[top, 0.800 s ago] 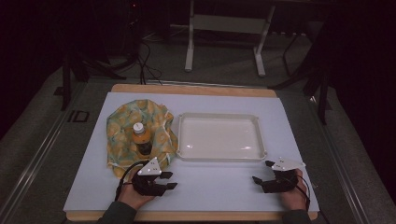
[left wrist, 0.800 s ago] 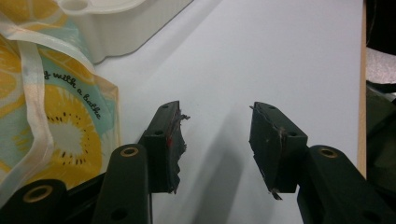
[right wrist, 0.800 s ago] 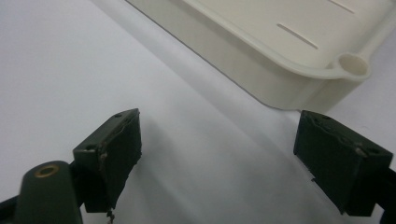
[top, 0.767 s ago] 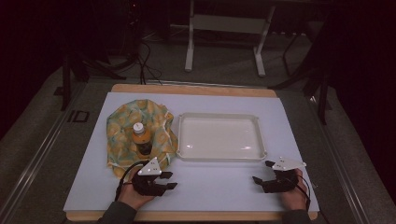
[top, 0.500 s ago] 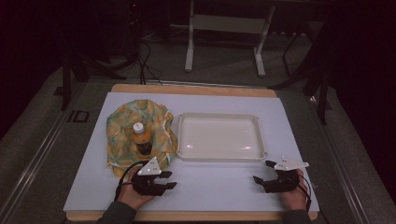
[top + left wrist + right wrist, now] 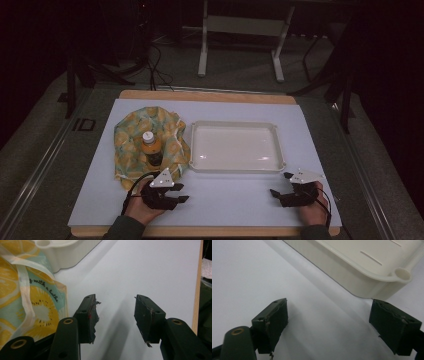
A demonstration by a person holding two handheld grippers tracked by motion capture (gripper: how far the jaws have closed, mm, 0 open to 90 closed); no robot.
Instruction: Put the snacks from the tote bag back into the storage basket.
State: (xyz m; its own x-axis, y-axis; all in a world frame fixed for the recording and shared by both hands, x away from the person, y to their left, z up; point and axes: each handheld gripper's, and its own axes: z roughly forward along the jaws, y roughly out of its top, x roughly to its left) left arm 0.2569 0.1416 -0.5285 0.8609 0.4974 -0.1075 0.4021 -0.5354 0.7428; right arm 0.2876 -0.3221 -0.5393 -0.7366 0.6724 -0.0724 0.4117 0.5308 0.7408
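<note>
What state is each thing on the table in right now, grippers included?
Bottle: upright on the cloth, cap on.
Lemon-print cloth: spread loosely under the bottle, rumpled.
White tray: empty, flat on the mat.
Left gripper: jaws open, nothing between them, beside the cloth's edge.
Right gripper: jaws open, nothing between them, near the tray's corner.

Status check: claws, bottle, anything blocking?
Left claw open, empty. Right claw open, empty. Bottle upright on lemon-print cloth, untouched, beside tray. Nothing blocking.
</note>
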